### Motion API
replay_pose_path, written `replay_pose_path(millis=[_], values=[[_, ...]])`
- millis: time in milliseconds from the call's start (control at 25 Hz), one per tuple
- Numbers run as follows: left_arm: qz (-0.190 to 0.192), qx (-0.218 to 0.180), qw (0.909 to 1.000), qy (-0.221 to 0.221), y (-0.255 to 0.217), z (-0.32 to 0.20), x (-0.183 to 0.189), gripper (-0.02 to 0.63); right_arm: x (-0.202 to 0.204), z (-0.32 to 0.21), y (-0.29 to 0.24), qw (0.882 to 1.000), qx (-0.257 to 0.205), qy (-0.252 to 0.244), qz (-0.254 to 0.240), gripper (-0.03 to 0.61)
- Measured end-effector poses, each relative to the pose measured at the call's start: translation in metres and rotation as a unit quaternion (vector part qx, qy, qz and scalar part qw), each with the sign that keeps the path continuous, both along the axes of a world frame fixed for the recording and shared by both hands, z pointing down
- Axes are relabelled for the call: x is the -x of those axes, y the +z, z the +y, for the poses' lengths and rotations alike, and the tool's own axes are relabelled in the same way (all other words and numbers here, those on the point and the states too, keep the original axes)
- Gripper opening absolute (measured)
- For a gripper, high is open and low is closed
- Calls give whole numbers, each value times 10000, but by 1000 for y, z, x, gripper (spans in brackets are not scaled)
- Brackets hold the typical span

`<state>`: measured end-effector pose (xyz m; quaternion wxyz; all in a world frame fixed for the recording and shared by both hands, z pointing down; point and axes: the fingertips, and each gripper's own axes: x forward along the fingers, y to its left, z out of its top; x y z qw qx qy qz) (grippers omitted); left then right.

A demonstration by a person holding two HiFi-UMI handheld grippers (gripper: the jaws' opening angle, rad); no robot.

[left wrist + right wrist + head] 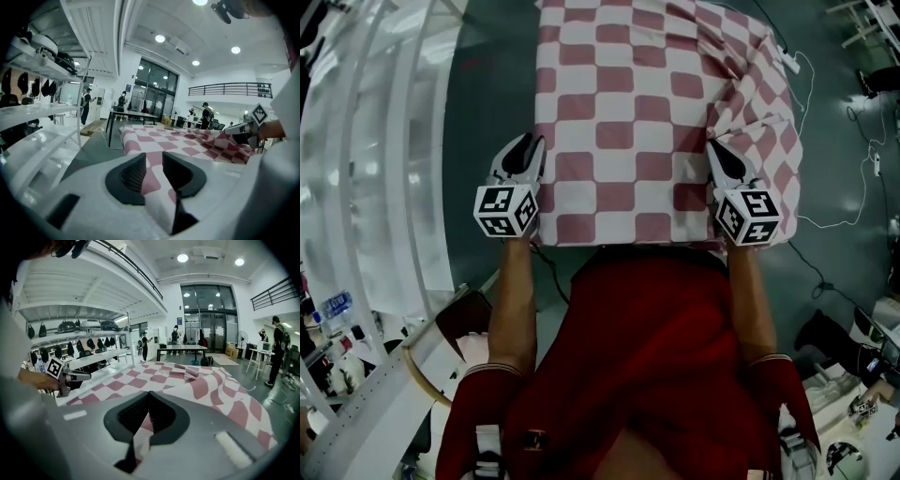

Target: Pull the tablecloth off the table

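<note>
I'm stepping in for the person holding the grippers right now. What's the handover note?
Left gripper: open, fingers either side of the near edge of the red-and-white checked tablecloth, not pinching it.
Right gripper: shut on the same edge.
Done: both grippers at the near corners; cloth bunched on its right side.
Left: close the left gripper, then probably pull the cloth off toward you.

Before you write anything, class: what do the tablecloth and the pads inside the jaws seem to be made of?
Tablecloth: probably thin woven fabric, matt, red-and-white checked; it creases and hangs in soft folds at its right corner. Pads: dark, matt, finely ribbed, perhaps rubber or moulded plastic; the look leaves it open.
</note>
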<state>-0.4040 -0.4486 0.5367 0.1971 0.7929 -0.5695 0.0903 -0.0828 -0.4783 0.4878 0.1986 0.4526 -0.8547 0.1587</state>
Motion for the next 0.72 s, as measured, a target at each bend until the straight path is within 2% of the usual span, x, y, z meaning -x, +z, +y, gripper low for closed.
replay_pose_path(millis=[400,600,720], values=[[78,1010,9948,71,53,-6,2,192,0,-1,6,9999,53,-75,76,15],[281,1433,9891,195,71,0,1,199,3,0,8,9999,76,-81,97,15],[400,1530,9872,202,75,-1,0,196,2,-3,7,9999,75,-95,89,15]])
